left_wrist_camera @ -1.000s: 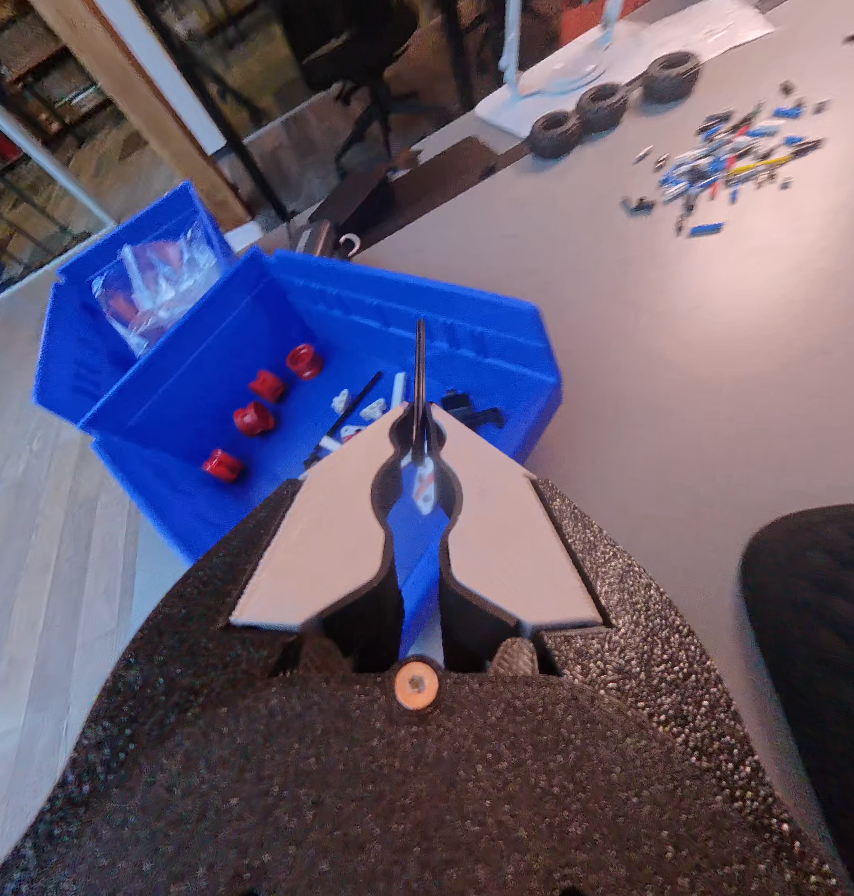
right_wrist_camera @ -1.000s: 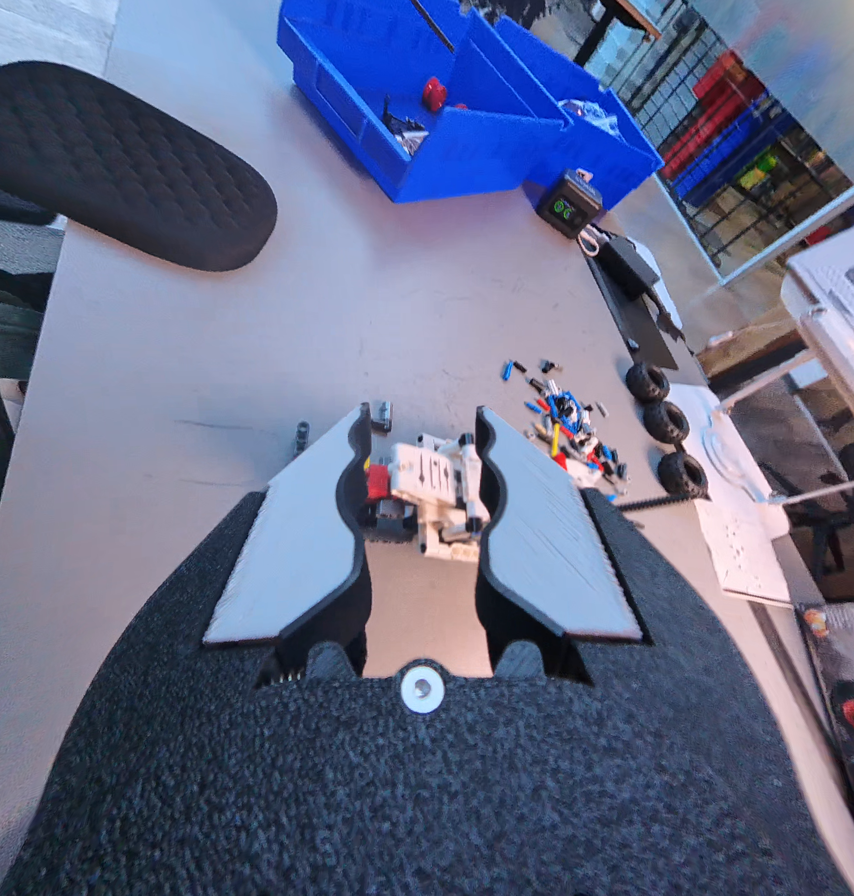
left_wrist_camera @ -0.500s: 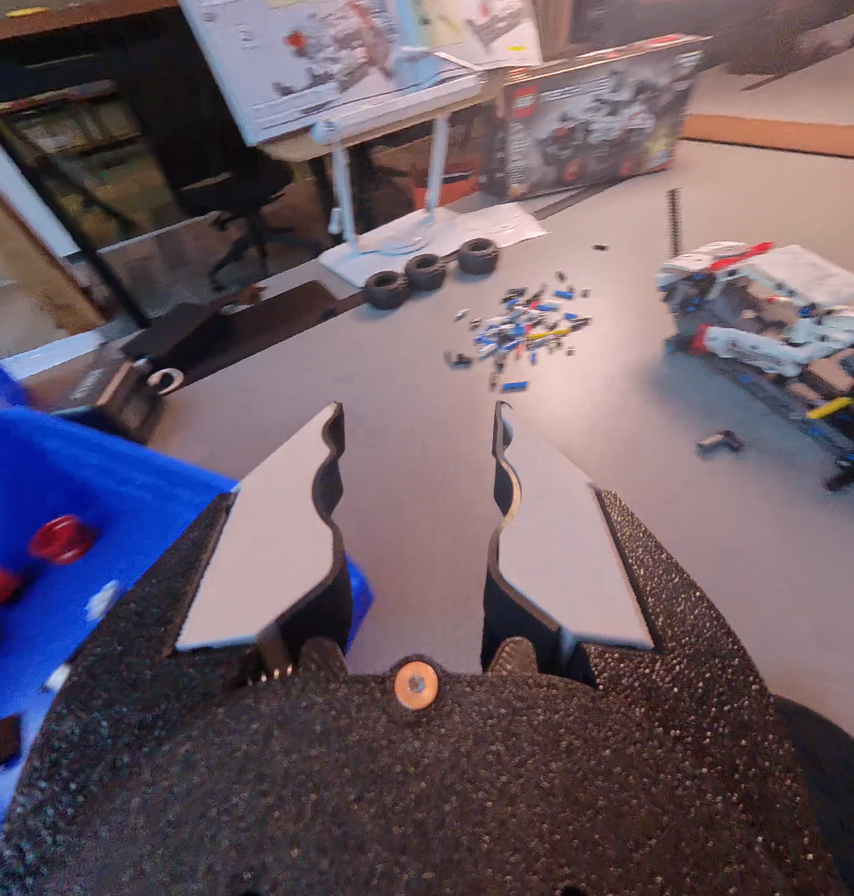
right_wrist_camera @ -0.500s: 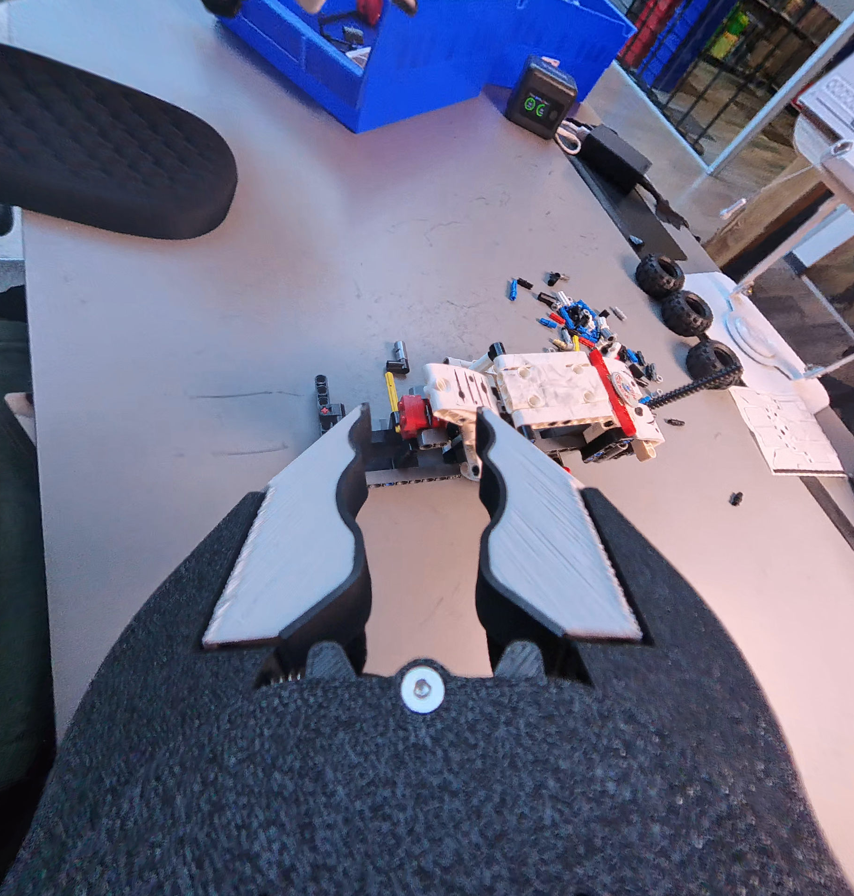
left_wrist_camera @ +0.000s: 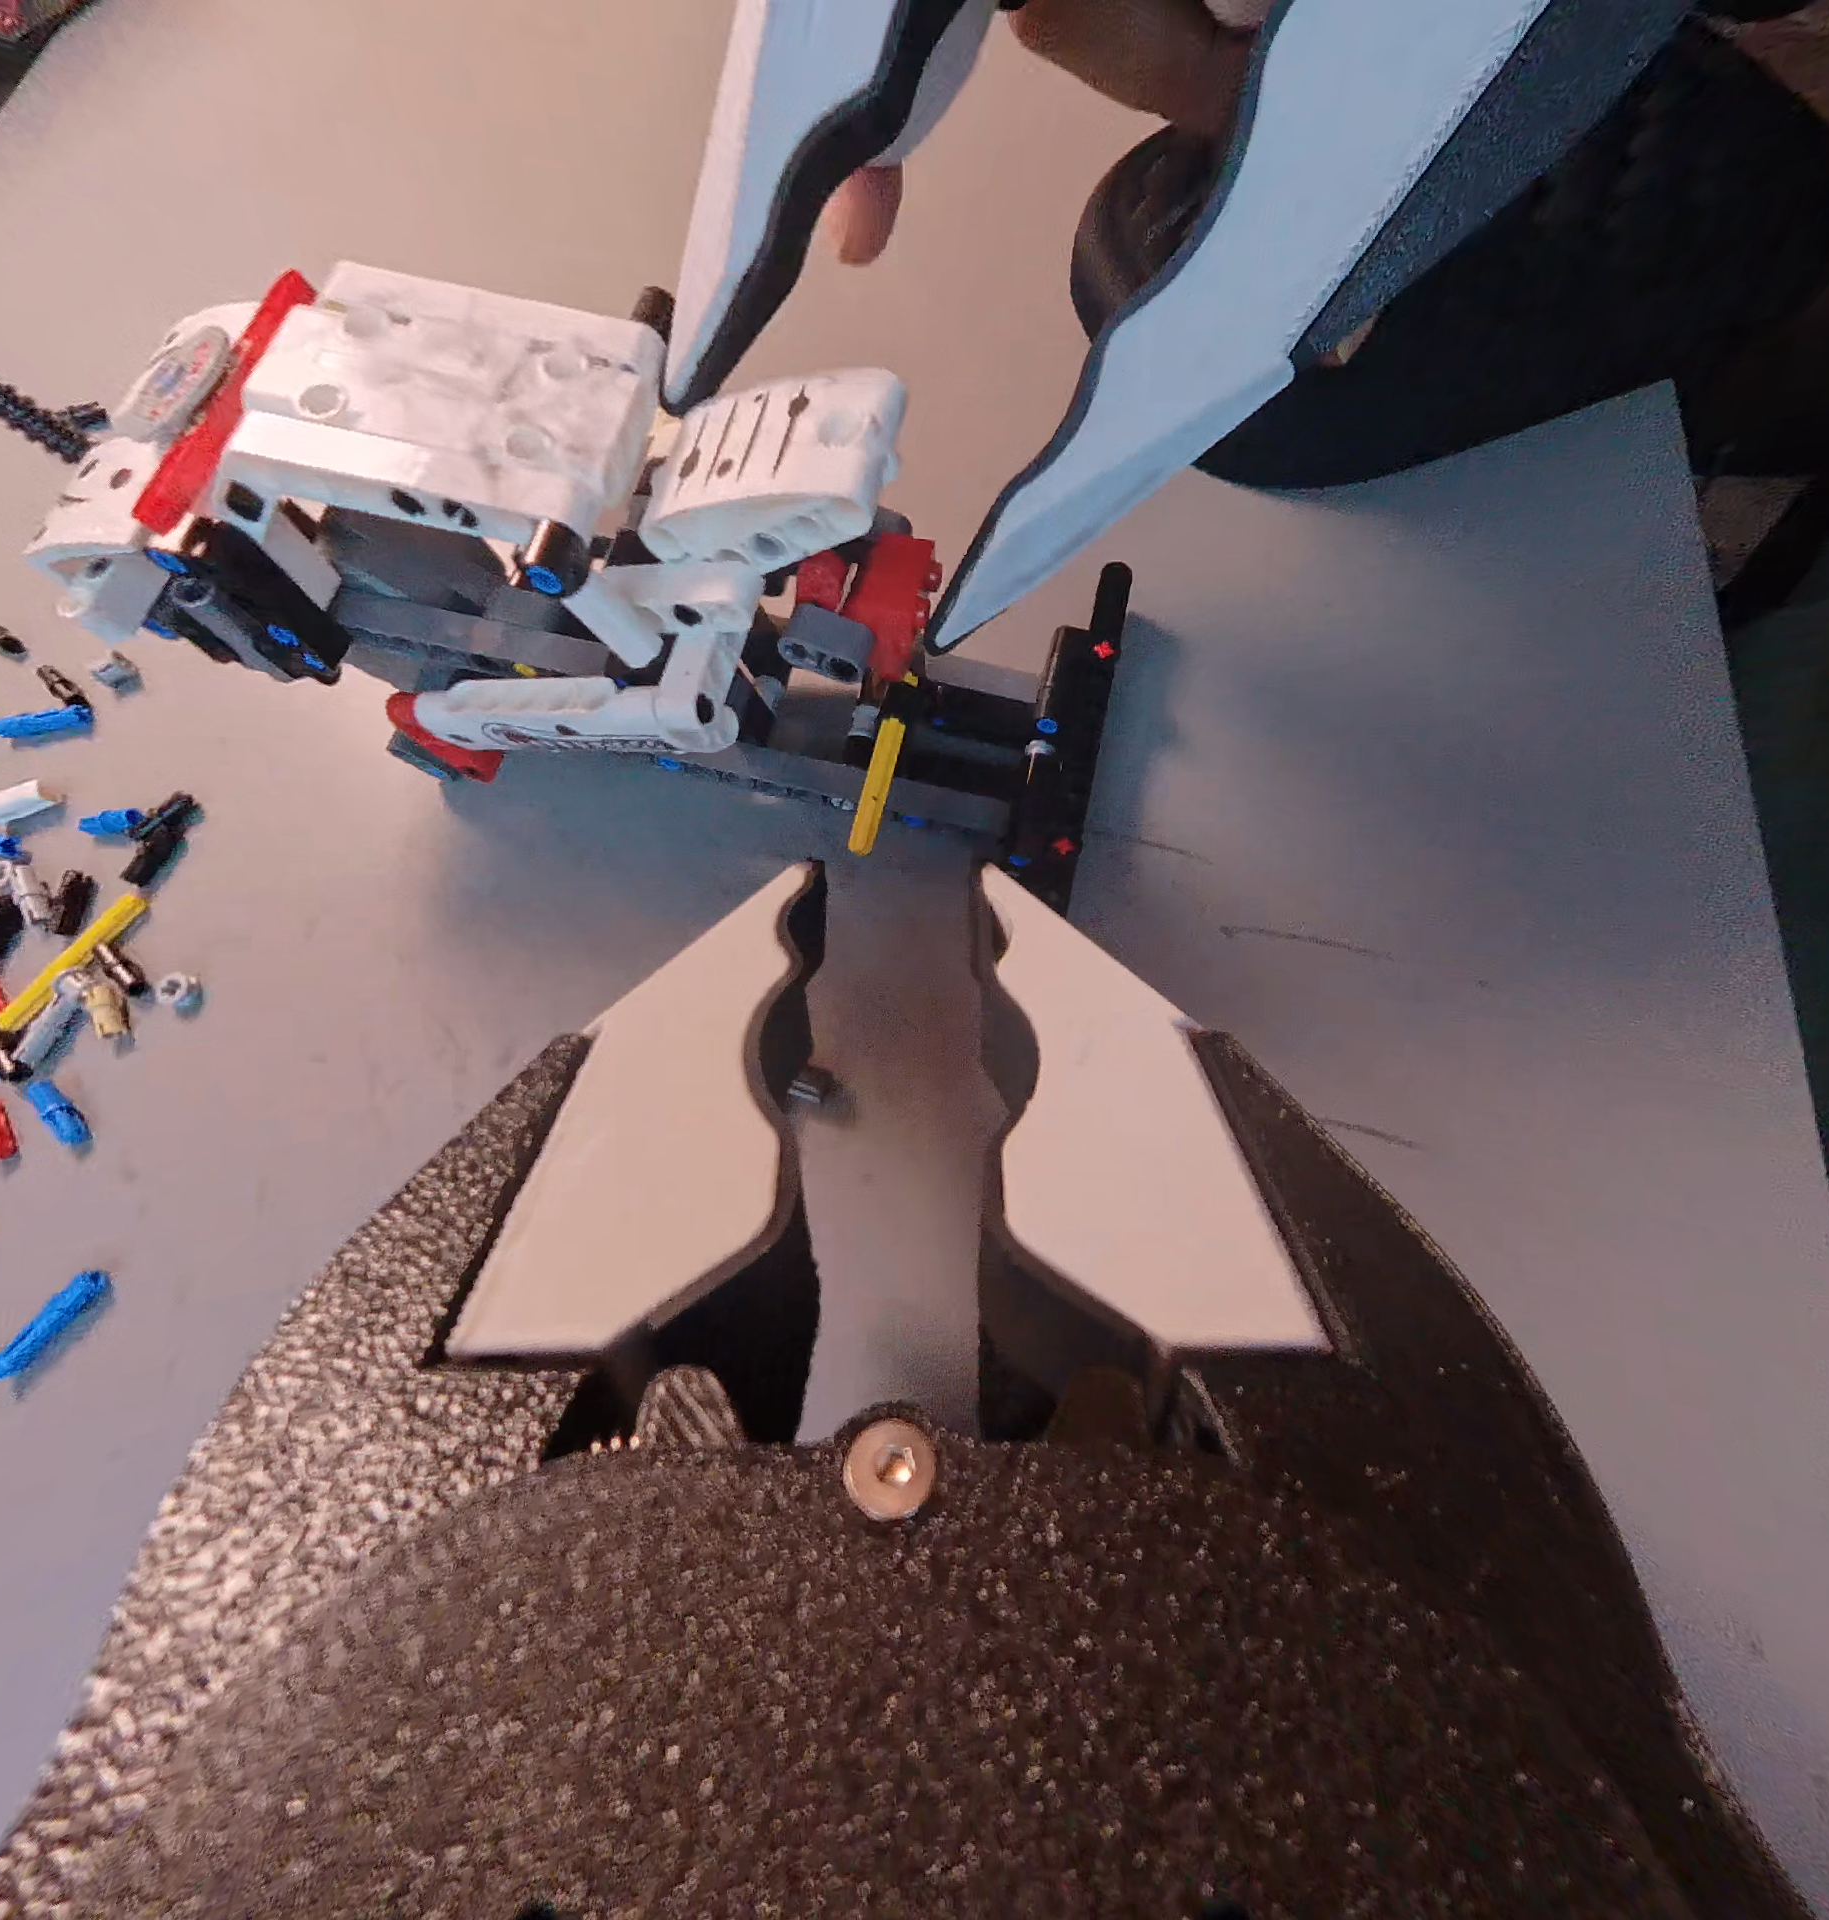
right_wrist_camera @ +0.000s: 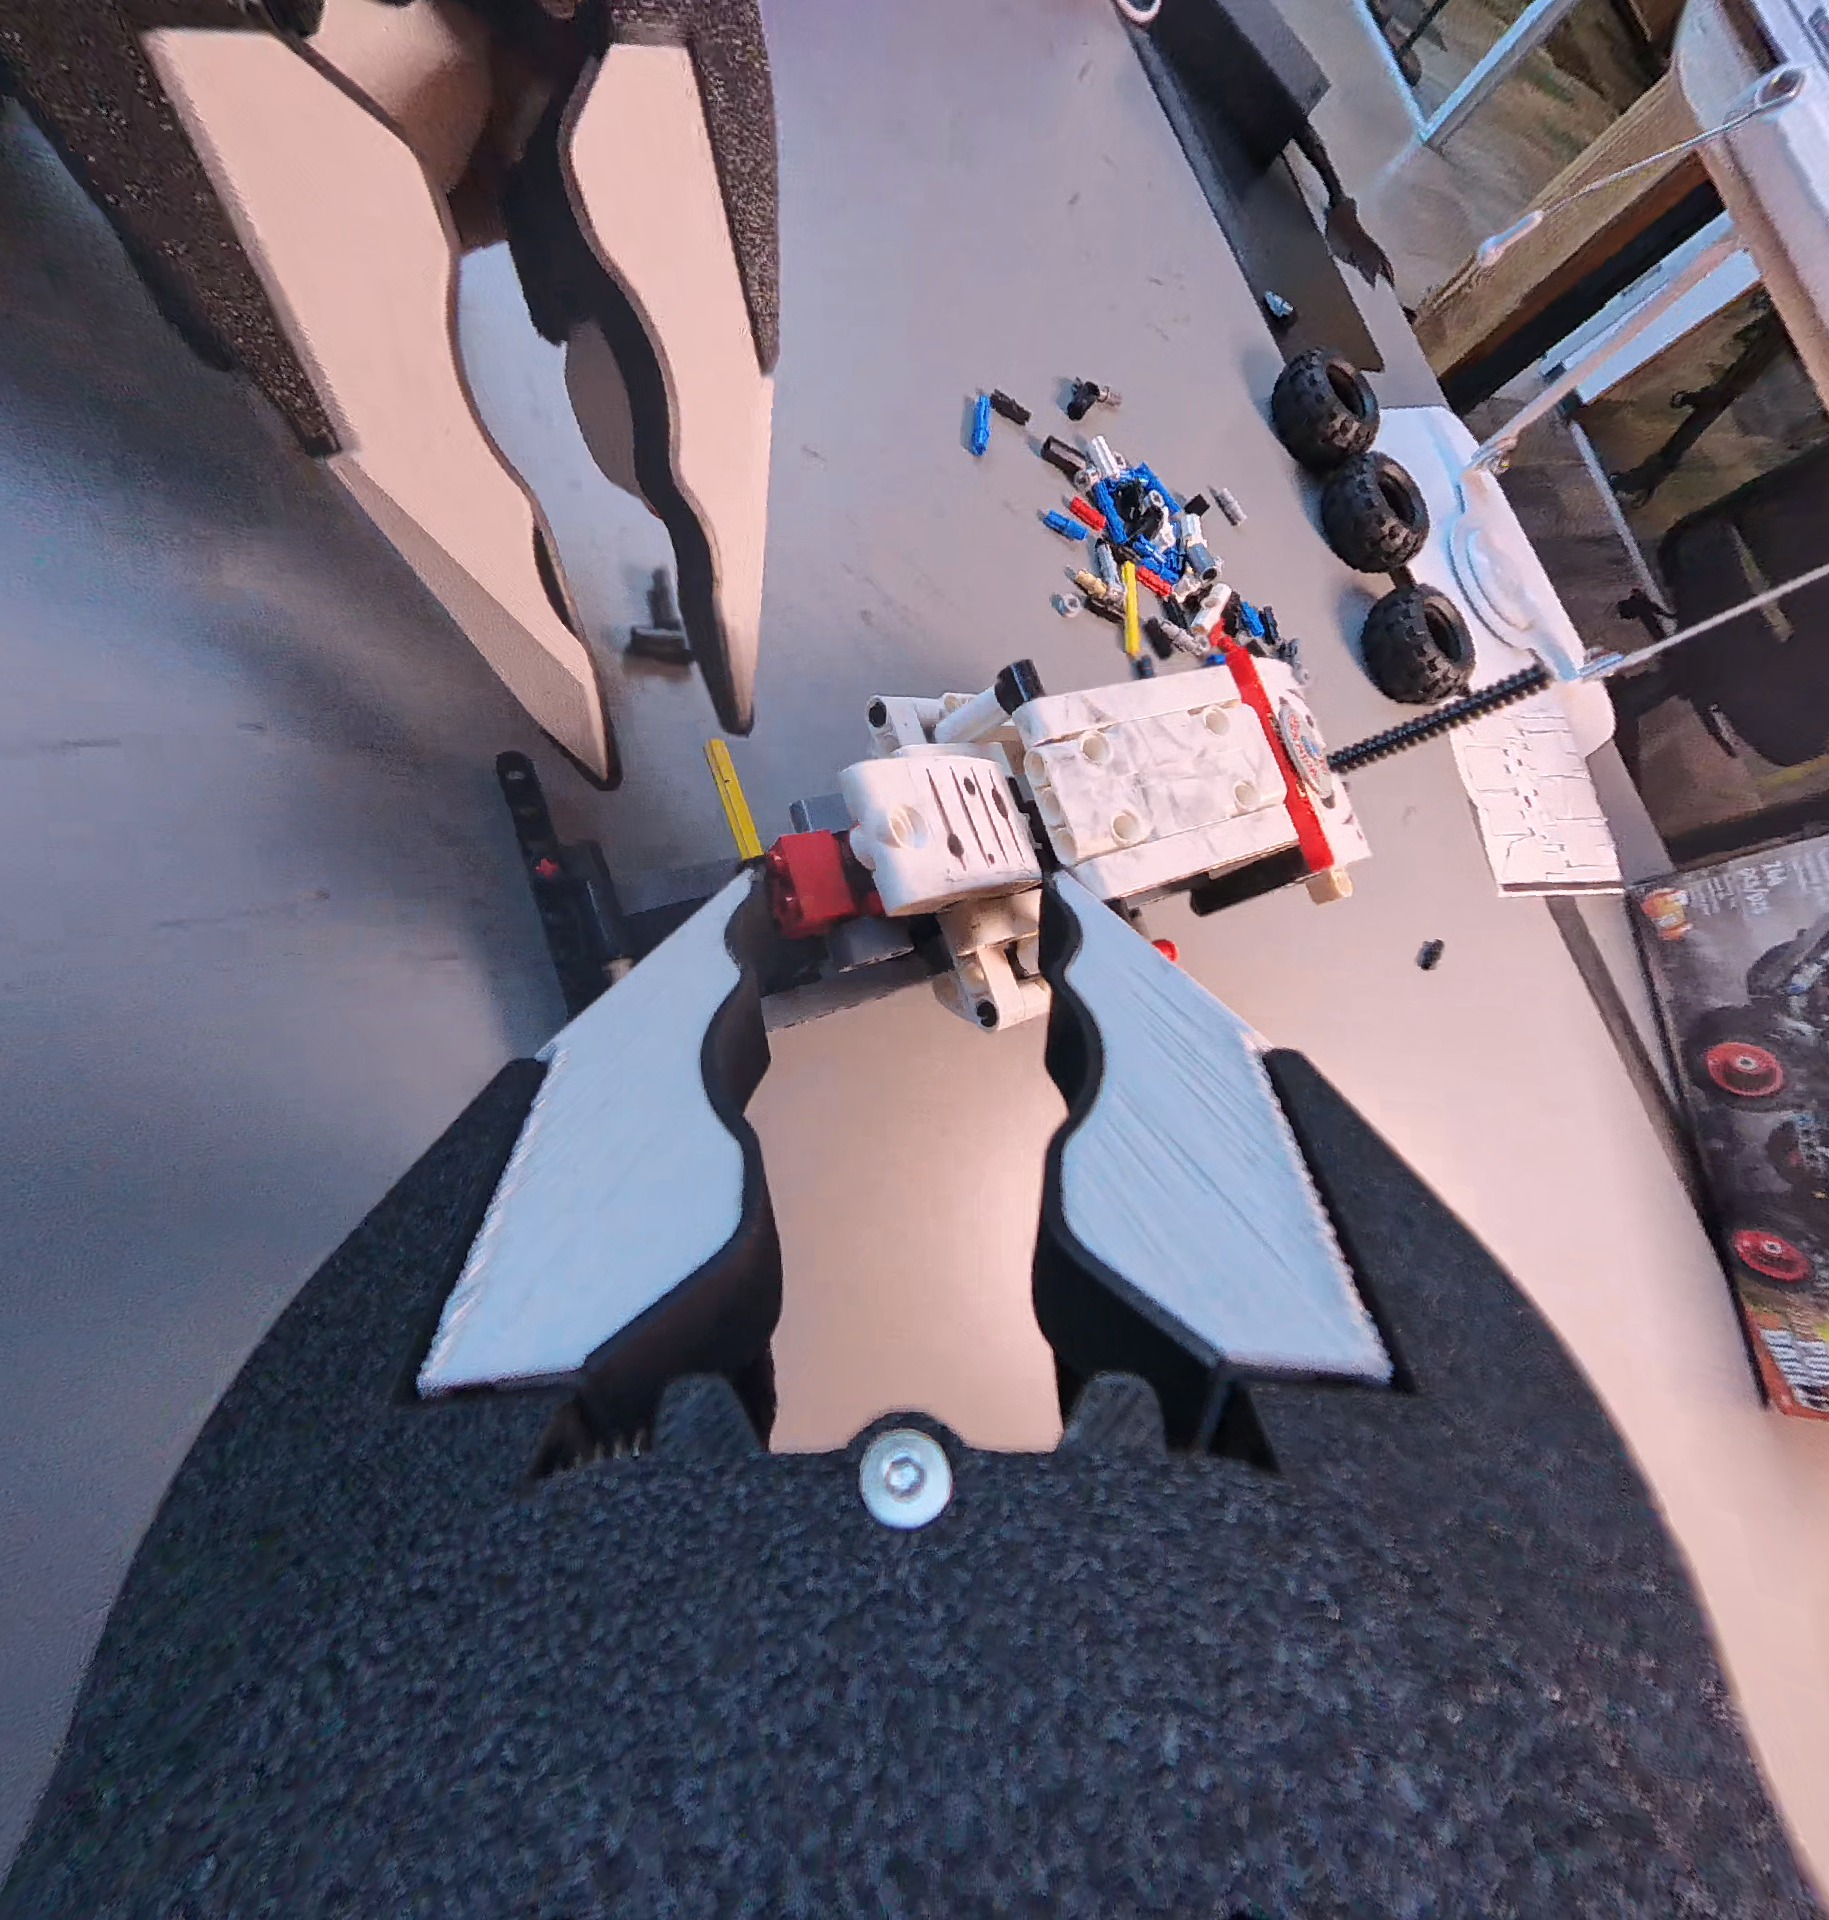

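Left wrist view shows the left gripper (left_wrist_camera: 897, 883) with its jaws parted and nothing between them, hovering over the grey table (left_wrist_camera: 1409, 935) just short of the black end beam of a partly built brick vehicle (left_wrist_camera: 536, 540) — white panels, red trim, a yellow axle (left_wrist_camera: 877, 774) standing out near the front. The right gripper (left_wrist_camera: 801, 520) reaches in from above, also spread wide, one fingertip on the white body and the other beside the red block (left_wrist_camera: 889, 603). Right wrist view has that gripper (right_wrist_camera: 897, 883) straddling the model's front end, not closed on it. Loose blue, black and yellow pins (right_wrist_camera: 1138, 540) lie scattered beyond, three black tyres (right_wrist_camera: 1372, 509) in a row near them, and a printed box (right_wrist_camera: 1783, 1091) at the table edge.
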